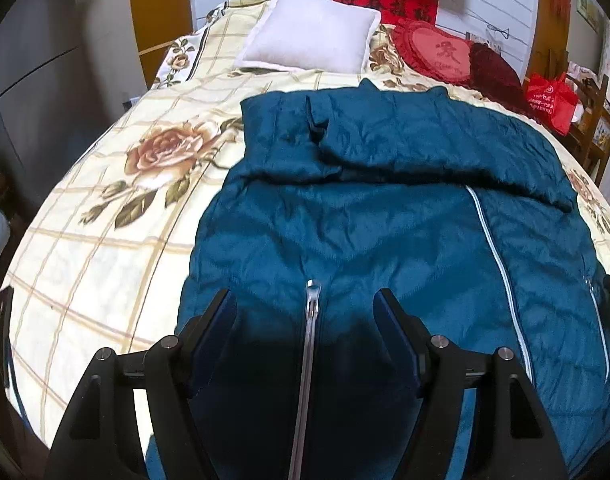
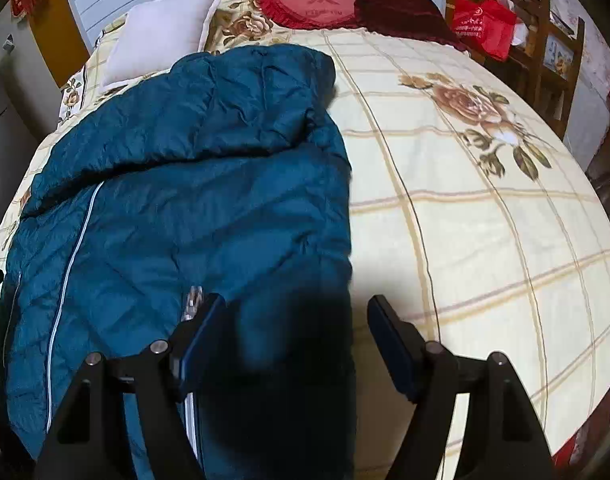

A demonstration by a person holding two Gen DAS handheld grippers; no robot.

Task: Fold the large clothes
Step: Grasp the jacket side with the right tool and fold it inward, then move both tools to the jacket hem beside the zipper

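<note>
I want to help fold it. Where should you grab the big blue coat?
Probably the blue coat at its near bottom hem, coming from above: that edge lies flat and free by the bed's foot. The open right gripper hangs over its corner, the open left gripper beside it.

We see open bedspread [image 2: 485, 240] right of the blue jacket [image 2: 185, 200], free for passing. Pillows [image 1: 309, 32] and red cushions [image 2: 317, 0] block the bed's far end.
</note>
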